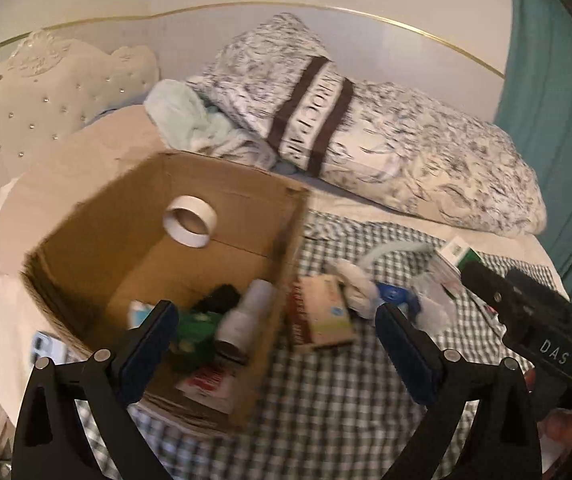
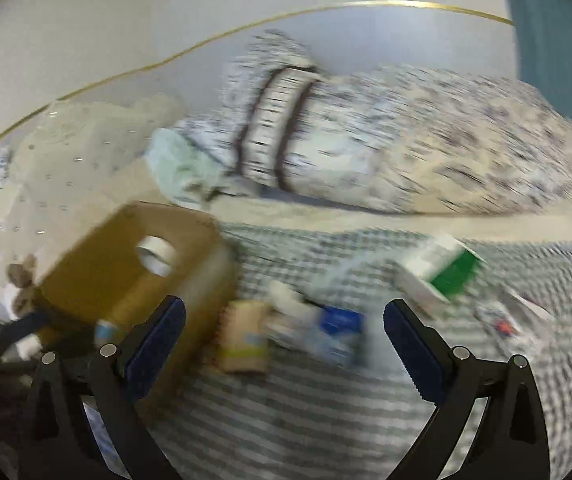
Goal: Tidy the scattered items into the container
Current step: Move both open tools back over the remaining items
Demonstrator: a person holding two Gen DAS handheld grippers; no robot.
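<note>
Both grippers, left [image 1: 275, 334] and right [image 2: 283, 338], spread wide, empty. Cardboard box [image 1: 97, 216] on checked cloth [image 1: 326, 400]; white bottle [image 1: 245, 316] inside, tan carton [image 1: 326, 312] just beside it

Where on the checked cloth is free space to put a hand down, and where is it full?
Free: the checked cloth below the tan packet, right of the box. Crowded: the strip from that packet to the green-white carton.

From the left wrist we look steeply down, close over the cardboard box [image 1: 157, 248] on the checked cloth [image 1: 326, 400]. From the right wrist (blurred) we face likewise, set further right. We share box, cloth and patterned pillow [image 2: 426, 136].
</note>
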